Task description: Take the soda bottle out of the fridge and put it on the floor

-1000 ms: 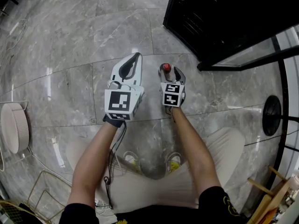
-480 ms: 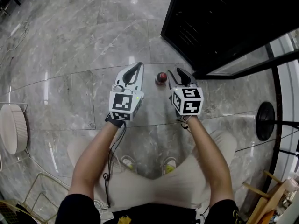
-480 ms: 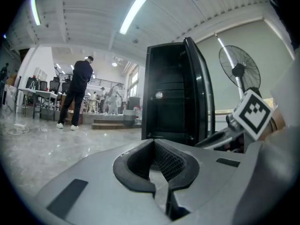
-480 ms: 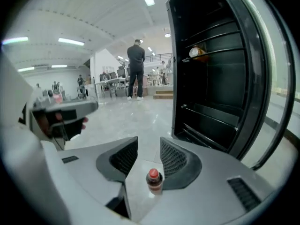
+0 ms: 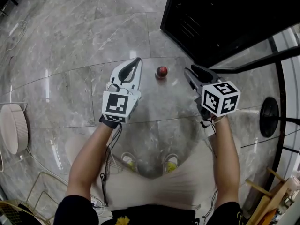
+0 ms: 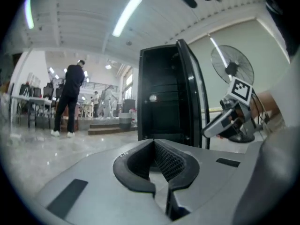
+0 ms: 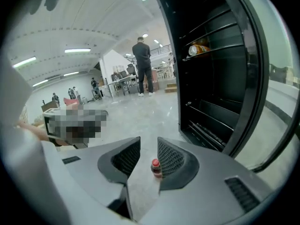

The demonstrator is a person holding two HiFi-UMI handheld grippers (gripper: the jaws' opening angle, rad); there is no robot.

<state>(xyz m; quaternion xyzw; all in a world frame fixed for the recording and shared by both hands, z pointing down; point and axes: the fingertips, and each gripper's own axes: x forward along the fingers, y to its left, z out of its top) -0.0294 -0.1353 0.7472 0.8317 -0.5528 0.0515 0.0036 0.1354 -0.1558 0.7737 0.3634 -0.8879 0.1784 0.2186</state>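
Note:
The soda bottle (image 5: pixel 161 72), dark with a red cap, stands upright on the grey marble floor in front of the open black fridge (image 5: pixel 225 13). My right gripper (image 5: pixel 194 71) hovers to its right, apart from it, and its jaws are closing with nothing between them. In the right gripper view the bottle (image 7: pixel 155 168) shows small and far off through the gap of that gripper (image 7: pixel 149 142). My left gripper (image 5: pixel 136 62) hangs left of the bottle, shut and empty. The left gripper view shows its closed tips (image 6: pixel 153 144) pointing at the fridge (image 6: pixel 164 107).
The fridge's glass door (image 5: pixel 262 55) stands open to the right. Its wire shelves hold an item (image 7: pixel 199 48) high up. A fan's round base (image 5: pixel 272 116) stands at right, a white ribbed object (image 5: pixel 14 128) at left. A person (image 7: pixel 143 64) stands far off.
My right gripper has let go of the bottle and drawn back to the right, its jaws narrowing. The bottle stays standing on the floor. The left gripper barely moved.

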